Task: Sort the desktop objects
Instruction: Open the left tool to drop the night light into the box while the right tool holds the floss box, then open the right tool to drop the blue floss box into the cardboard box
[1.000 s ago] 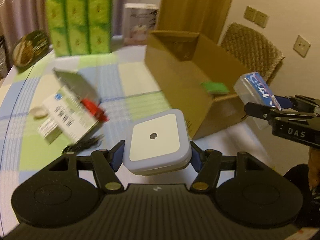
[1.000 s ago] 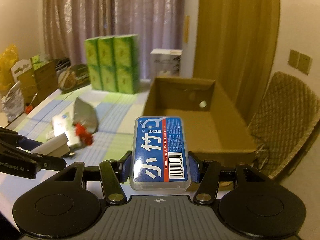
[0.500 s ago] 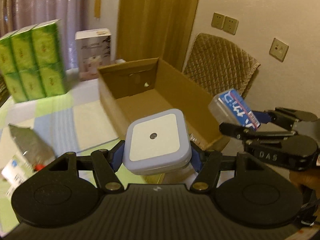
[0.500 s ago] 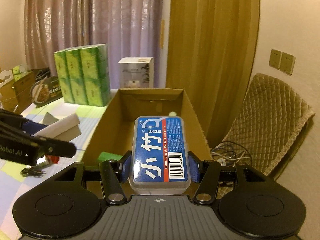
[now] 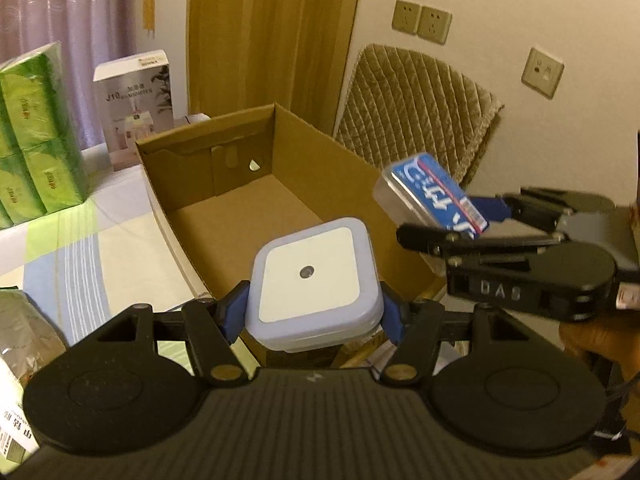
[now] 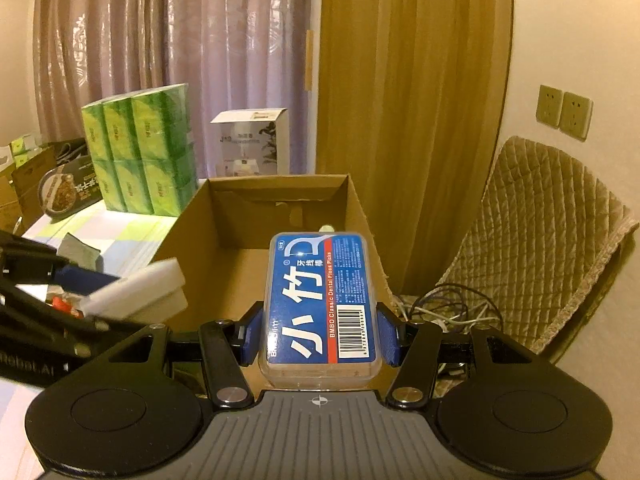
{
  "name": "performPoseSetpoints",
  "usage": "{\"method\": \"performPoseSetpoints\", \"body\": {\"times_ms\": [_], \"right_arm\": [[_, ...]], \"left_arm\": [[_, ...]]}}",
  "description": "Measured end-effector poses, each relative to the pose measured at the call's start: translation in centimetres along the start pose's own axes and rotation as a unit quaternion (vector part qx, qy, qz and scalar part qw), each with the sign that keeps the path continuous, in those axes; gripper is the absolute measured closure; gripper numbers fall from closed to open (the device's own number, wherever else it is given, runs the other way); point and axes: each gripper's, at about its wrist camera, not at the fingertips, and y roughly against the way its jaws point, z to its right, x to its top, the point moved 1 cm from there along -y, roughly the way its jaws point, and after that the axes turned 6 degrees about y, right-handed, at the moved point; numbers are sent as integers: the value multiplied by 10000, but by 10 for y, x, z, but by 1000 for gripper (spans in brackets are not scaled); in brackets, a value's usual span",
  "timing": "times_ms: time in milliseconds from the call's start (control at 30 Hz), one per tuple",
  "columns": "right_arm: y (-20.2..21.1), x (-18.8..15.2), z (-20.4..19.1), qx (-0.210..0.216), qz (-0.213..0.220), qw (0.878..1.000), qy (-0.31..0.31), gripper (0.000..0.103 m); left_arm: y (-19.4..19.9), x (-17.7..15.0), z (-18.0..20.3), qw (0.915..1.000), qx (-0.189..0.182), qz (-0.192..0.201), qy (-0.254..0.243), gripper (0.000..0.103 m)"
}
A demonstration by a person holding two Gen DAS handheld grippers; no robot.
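- Since the earlier frame, both hands had swung away from the messy table toward the cardboard box (image 5: 256, 184), which now filled the middle of both views.
- Left wrist view: the left gripper (image 5: 312, 312) was clenched on a square white night light (image 5: 312, 276), its blue pads pressing both sides. The light hung over the near end of the box.
- At 3 o'clock the right gripper (image 5: 460, 216) held a blue floss pick case (image 5: 432, 196) above the right wall of the box.
- This looked like the dropping-in step. I think the next move called for lowering a bit, then letting go inside the walls.
- At 9 o'clock stood green tissue packs (image 5: 28, 136), and at 11 o'clock a white carton (image 5: 136, 104). A quilted chair (image 5: 416, 112) sat at 1 o'clock.
- Right wrist view: the right gripper (image 6: 320, 336) grasped the floss pick case (image 6: 320, 300) tightly by its long sides, above the near edge of the box (image 6: 224, 248).
- At 9 o'clock the left gripper (image 6: 100, 292) poked in with the night light (image 6: 140, 292).
- The two grippers were close together, so they could bump. The box floor looked mostly bare. Loose wires (image 6: 448, 308) lay at 3 o'clock, outside the box.
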Motion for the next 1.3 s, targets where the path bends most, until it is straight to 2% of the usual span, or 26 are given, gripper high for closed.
{"method": "performPoseSetpoints", "body": {"times_ms": [167,467,667,933,1300], "right_arm": [[-8,-3,5,-8,-38,10000,-70,50],[-21,-4,8,11,-78,9999,-132,50],[-32,-2,9,-3,-110,9998,-142,50],[-43,-1,8,22,-167,9998,-106,50],[-53,-1,2,165,-273,9994,-129,50]], "left_arm": [[-18,-3,-1,9997,153,-126,-151,42],[-39,12,-5,9980,452,57,-427,42],[-60,23,-21,9981,567,96,-219,42],[-70,24,-27,9982,551,-5,-227,42],[-53,26,-32,9986,473,233,-68,42]]}}
